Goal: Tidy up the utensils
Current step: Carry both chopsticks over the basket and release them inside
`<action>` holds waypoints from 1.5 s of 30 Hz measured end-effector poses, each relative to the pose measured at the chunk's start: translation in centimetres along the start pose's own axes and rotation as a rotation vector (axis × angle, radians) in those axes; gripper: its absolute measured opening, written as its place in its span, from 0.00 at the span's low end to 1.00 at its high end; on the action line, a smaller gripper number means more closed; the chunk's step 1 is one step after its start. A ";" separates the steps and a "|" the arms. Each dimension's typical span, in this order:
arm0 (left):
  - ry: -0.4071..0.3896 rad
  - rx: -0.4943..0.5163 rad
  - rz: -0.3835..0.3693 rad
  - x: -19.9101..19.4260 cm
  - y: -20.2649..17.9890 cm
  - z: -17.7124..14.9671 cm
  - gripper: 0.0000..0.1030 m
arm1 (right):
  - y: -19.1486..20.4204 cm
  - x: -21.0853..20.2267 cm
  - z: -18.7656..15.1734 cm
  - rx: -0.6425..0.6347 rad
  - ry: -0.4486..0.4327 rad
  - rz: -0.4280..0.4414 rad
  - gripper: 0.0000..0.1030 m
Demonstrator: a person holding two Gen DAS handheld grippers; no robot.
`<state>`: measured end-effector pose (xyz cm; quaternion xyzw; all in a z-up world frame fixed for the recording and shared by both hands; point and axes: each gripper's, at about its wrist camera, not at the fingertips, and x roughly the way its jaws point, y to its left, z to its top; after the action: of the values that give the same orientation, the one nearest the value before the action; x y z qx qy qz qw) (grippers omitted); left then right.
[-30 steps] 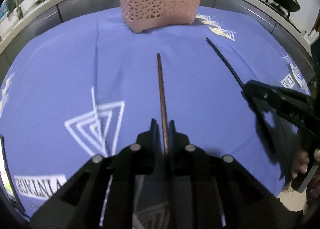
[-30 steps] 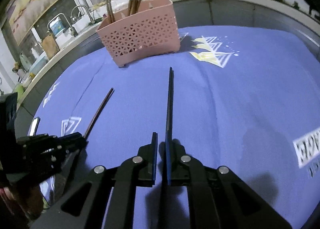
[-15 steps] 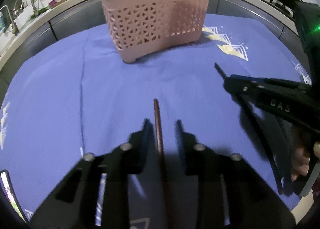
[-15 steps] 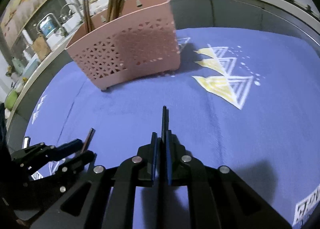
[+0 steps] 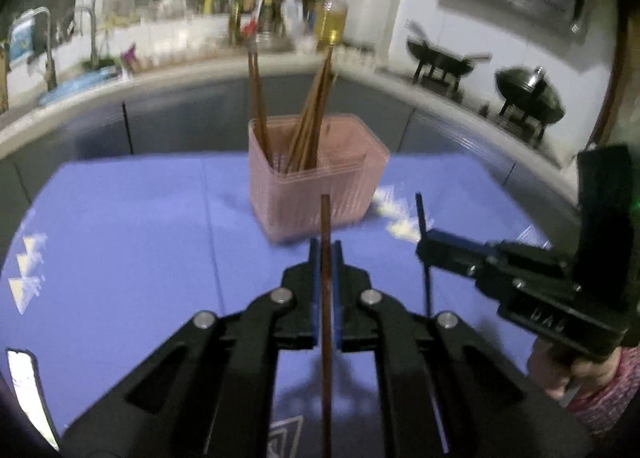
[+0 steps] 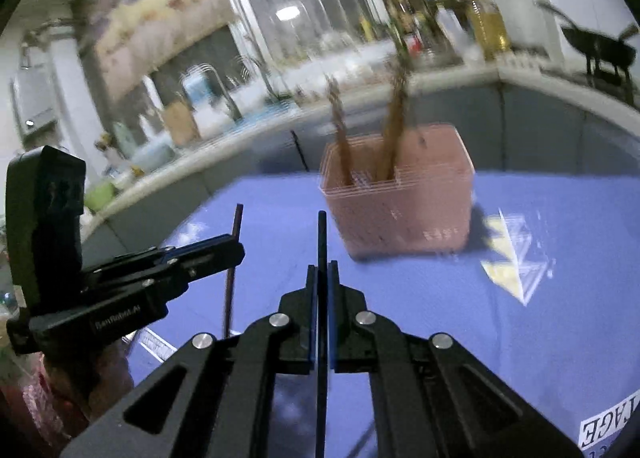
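1. The left gripper (image 5: 325,254) has its fingers (image 5: 314,278) closed on a brown chopstick (image 5: 325,218). The stick runs straight along the line of the fingers, its tip standing out ahead of them and its other end trailing back beneath the camera.

2. The right gripper (image 6: 322,278) is clamped the same way on a black chopstick (image 6: 321,234), which also lies along the fingers' own line and points forward and up past their tips.

3. The pink utensil basket (image 5: 316,178) stands on the blue cloth of the tabletop (image 5: 120,238), ahead of both pairs of fingers. It sits almost dead ahead of the left pair and ahead and a little to the right of the right pair (image 6: 396,198). Several brown chopsticks (image 5: 312,114) already stand in it, leaning against its walls.

4. Both held sticks are clear of the cloth and apart from the basket; neither tip has reached its rim.

5. The deciding relation, as I judge it, is that each stick's long axis points forward toward the basket, while the opening faces up. Each stick will likely need tipping so an end goes down through the rim.

6. The left gripper looks better lined up with the basket, so it seems the likelier to go first. The views are blurred, so the compartment cannot be told.
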<state>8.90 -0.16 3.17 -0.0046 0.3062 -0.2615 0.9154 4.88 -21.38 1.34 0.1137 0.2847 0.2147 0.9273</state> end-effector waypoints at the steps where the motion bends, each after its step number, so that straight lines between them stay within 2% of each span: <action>1: -0.025 0.003 -0.003 -0.9 -0.2 0.3 0.04 | 0.4 -0.4 0.0 -0.006 -0.021 0.005 0.05; 4: -0.054 0.019 0.004 -1.9 -0.6 0.6 0.04 | 1.0 -0.8 0.2 -0.031 -0.064 -0.006 0.05; 9: -0.043 0.023 0.014 -1.4 -0.8 1.1 0.04 | 1.1 -0.2 0.6 -0.021 -0.044 -0.013 0.05; 12: -0.074 0.031 0.019 -1.9 -0.8 2.4 0.04 | 1.1 -0.4 2.2 -0.022 -0.067 -0.008 0.05; 18: -0.185 0.028 0.011 -3.8 -0.7 9.3 0.04 | 1.0 -1.6 9.7 -0.037 -0.193 -0.015 0.05; 23: -0.299 0.021 0.051 -3.9 -0.7 16.1 0.04 | 0.7 -1.6 17.1 -0.048 -0.329 -0.070 0.05; 26: -0.351 0.030 0.087 -2.9 -0.8 18.5 0.04 | -0.3 -0.9 19.6 -0.050 -0.398 -0.103 0.05; 28: -0.358 0.037 0.102 -1.5 -0.7 19.4 0.04 | -1.3 0.6 20.7 -0.060 -0.423 -0.132 0.04; 32: -0.326 0.051 0.136 2.5 -0.1 19.4 0.04 | -3.9 5.5 20.4 -0.051 -0.376 -0.159 0.05; 36: -0.224 0.042 0.154 7.1 1.1 17.6 0.04 | -6.2 9.6 18.1 -0.008 -0.262 -0.147 0.05; 43: -0.120 0.000 0.174 10.4 2.5 14.7 0.05 | -5.9 12.6 14.3 -0.024 -0.129 -0.110 0.06; 44: -0.105 0.004 0.182 10.5 2.5 14.4 0.08 | -5.8 12.9 14.1 -0.027 -0.106 -0.109 0.07; 45: -0.095 0.007 0.193 10.5 2.3 14.1 0.19 | -5.7 13.1 13.8 -0.023 -0.076 -0.104 0.07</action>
<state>25.07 -5.35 8.35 0.0158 0.2606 -0.1727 0.9498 24.52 -21.54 4.41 0.0960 0.2522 0.1648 0.9487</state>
